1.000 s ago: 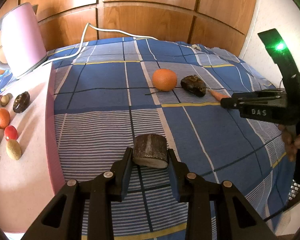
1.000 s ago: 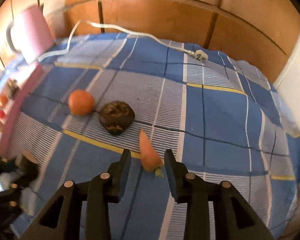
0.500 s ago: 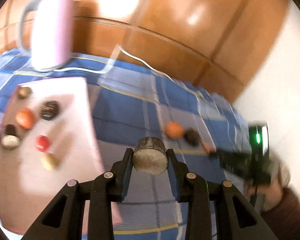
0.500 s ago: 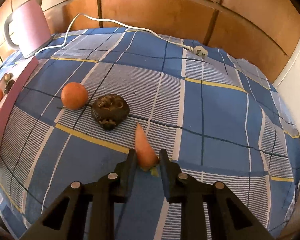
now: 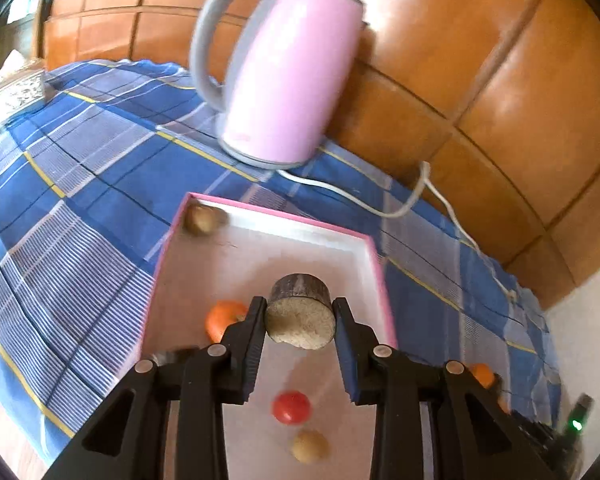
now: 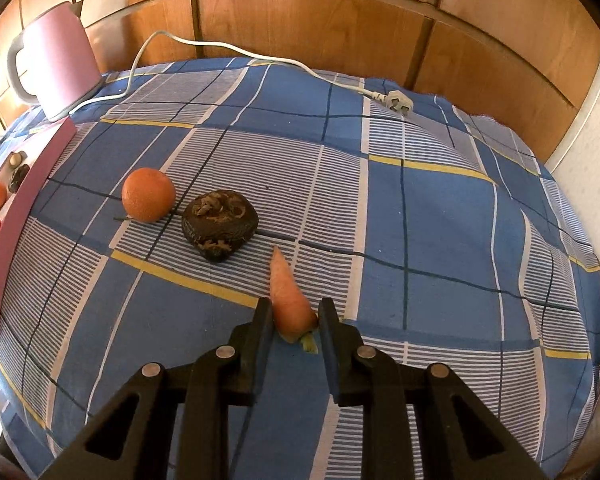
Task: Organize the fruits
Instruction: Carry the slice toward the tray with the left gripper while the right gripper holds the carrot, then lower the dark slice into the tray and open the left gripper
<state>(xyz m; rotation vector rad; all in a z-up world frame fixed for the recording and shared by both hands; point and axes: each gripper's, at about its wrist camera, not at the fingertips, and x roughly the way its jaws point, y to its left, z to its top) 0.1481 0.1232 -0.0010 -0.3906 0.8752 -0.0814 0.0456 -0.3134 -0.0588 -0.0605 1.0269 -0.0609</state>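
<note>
My left gripper (image 5: 300, 322) is shut on a brown round puck-shaped piece (image 5: 300, 312) and holds it above the pink-rimmed tray (image 5: 374, 264). In the tray lie an orange fruit (image 5: 222, 318), a red one (image 5: 291, 407), a tan one (image 5: 309, 446) and a brown one (image 5: 200, 219). My right gripper (image 6: 292, 320) is shut on the thick end of a small carrot (image 6: 288, 298) that lies on the checked cloth. An orange (image 6: 148, 195) and a dark wrinkled fruit (image 6: 219, 224) lie just beyond it.
A pink kettle (image 5: 288, 76) stands behind the tray, also in the right wrist view (image 6: 58, 60). Its white cord and plug (image 6: 398, 101) run across the back of the blue checked cloth (image 6: 440, 216). Wooden panels line the back. The tray's edge (image 6: 16, 208) is at far left.
My left gripper lifted the brown piece off the cloth and swung it left over the tray. My right gripper closed its fingers onto the carrot.
</note>
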